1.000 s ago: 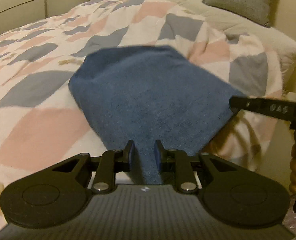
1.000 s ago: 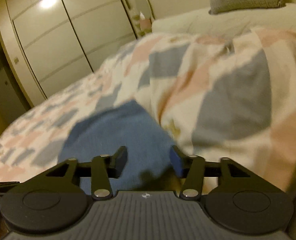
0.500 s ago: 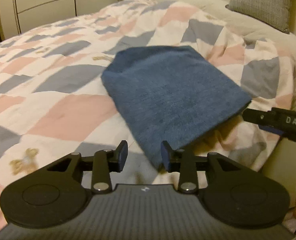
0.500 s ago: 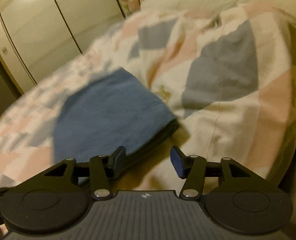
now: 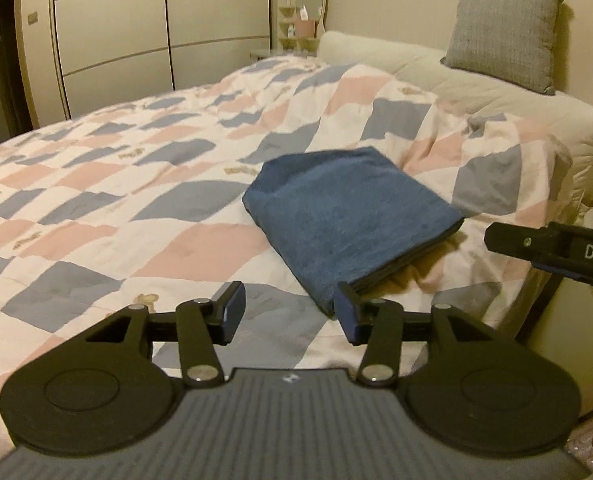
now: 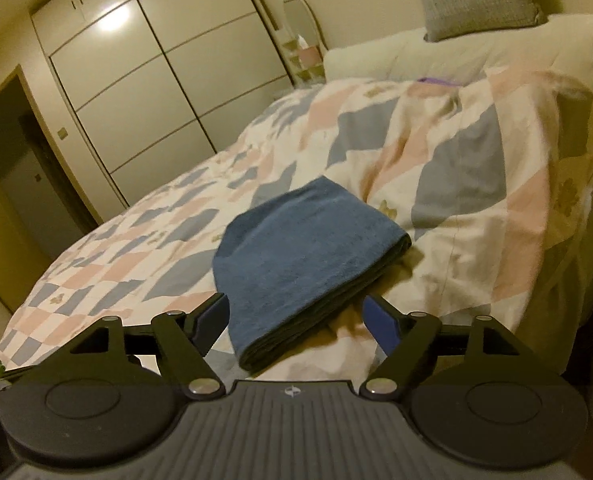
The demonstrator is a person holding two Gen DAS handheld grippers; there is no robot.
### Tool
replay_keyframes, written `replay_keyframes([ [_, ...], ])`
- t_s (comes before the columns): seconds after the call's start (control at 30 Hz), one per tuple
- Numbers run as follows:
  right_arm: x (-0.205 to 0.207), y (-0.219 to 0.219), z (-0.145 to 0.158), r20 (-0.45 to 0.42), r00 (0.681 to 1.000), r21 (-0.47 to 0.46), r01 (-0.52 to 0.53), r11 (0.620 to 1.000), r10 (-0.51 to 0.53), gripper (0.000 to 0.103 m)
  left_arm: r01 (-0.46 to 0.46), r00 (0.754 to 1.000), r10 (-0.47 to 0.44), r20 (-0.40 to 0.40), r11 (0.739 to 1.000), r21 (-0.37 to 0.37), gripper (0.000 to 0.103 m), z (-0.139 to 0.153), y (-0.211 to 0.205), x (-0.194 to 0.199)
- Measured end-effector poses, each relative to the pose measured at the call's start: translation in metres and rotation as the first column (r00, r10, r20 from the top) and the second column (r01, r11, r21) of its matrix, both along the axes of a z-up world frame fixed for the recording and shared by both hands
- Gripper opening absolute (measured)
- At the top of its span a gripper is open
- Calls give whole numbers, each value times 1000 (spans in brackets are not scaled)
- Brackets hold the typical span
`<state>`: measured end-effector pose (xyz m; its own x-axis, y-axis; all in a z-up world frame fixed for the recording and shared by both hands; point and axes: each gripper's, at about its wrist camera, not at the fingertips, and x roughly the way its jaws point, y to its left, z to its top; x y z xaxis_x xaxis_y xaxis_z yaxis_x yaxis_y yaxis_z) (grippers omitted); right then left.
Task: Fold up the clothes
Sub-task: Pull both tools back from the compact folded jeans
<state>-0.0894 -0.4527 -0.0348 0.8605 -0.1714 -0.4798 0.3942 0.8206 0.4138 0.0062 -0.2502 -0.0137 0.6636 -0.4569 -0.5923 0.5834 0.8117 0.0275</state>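
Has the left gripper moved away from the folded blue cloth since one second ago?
Yes. The left gripper backed off the folded blue cloth, which lies free on the patchwork quilt.

A dim, yellow-lit bedroom. A bed [image 5: 96, 184] with a pink, grey and white patchwork quilt [image 5: 184, 236] fills the scene. Cream sliding wardrobe doors [image 5: 156, 28] stand far left; a grey cushion [image 5: 504, 32] rests far right.

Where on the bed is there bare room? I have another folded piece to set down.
The quilt lies bare between the folded blue cloth and the wardrobe. It is tighter on the cloth's other side, by the bunched quilt fold.
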Motion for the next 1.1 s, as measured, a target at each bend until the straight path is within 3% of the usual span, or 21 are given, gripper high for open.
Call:
replay_keyframes([
  [0.5,-41,24,17,46,999,-46,14,999,-12,91,45,998,-43,43,998,-42,53,16,19,-31],
  [1.1,-42,32,16,-16,1000,-90,11,996,-13,98,50,998,-49,24,998,-47,62,9,24,-27],
])
